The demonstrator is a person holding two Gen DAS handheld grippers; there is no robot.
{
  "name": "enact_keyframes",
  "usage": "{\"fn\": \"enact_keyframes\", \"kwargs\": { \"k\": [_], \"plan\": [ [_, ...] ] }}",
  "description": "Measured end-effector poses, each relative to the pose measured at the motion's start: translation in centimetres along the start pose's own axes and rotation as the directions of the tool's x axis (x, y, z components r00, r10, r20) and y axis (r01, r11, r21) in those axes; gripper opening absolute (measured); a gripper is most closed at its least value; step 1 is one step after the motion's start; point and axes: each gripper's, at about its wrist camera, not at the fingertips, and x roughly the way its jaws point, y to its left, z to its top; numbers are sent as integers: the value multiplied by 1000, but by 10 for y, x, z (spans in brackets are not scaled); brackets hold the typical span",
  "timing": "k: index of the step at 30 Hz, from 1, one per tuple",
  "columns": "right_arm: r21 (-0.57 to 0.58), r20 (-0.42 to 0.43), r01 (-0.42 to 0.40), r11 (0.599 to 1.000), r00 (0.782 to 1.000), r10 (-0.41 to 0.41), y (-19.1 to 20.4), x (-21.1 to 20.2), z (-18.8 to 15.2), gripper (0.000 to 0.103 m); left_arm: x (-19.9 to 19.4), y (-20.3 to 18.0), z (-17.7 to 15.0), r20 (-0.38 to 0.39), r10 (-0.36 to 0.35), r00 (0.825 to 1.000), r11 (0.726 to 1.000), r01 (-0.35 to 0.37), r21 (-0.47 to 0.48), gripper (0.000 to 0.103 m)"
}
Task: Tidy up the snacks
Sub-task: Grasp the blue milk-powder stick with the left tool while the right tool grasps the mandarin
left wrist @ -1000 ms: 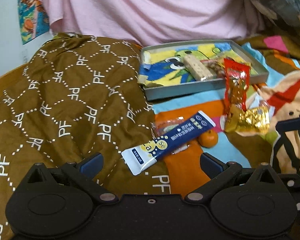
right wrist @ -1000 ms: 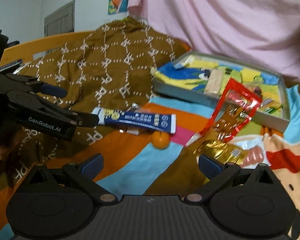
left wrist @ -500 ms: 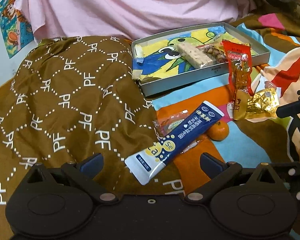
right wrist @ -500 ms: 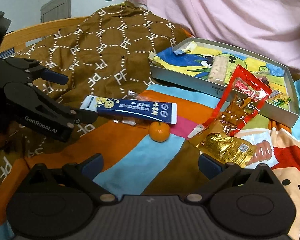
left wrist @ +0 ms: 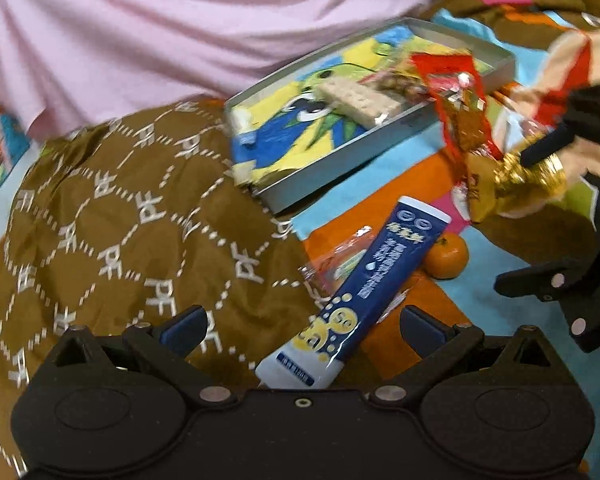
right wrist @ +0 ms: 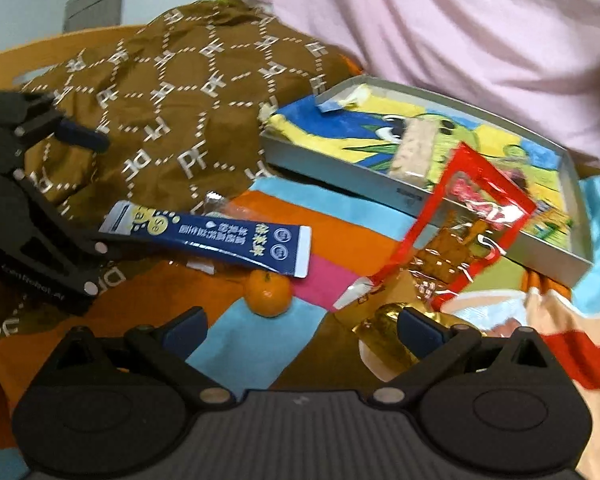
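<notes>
The blue packet (left wrist: 360, 292) lies on the bed, its long axis running from 6 to 1 o'clock, its near end between the wide-open fingers of the left gripper (left wrist: 302, 330). The right gripper (right wrist: 300, 330), also wide open, is nearer the gold packet (right wrist: 388, 334).

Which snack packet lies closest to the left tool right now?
The dark blue tube packet. Its white end lies between the open left tool fingers; red and gold packets lie farther off.
</notes>
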Motion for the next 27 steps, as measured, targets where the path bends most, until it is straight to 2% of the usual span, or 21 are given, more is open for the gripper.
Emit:
{"fn": "enact_keyframes", "kwargs": {
  "k": [4, 8, 14, 17, 19, 25, 27],
  "plan": [
    [-116, 7, -34, 993, 999, 35, -1, 7, 2, 103, 5, -9, 4, 2, -11, 1000, 996, 11, 83, 102],
    [-209, 26, -54, 976, 998, 60, -2, 16, 0, 102, 12, -11, 7, -23, -32, 999, 993, 34, 115, 99],
    [-216, 22, -116, 969, 992, 124, -6, 33, 3, 93, 22, -8, 13, -63, -80, 995, 988, 87, 124, 91],
    [-215, 13, -148, 965, 988, 154, -6, 41, 3, 88, 27, -10, 16, -77, -71, 995, 987, 82, 141, 87],
    [-216, 8, -156, 964, 987, 162, -6, 45, 3, 86, 31, -13, 18, -88, -56, 995, 987, 68, 147, 83],
    [-209, 9, -176, 962, 983, 182, -8, 51, 0, 80, 36, -21, 26, -127, -92, 988, 977, 114, 179, 66],
    [-216, 15, -183, 959, 981, 191, -7, 52, 1, 77, 38, -24, 28, -150, -86, 985, 975, 114, 193, 55]
  ]
}}
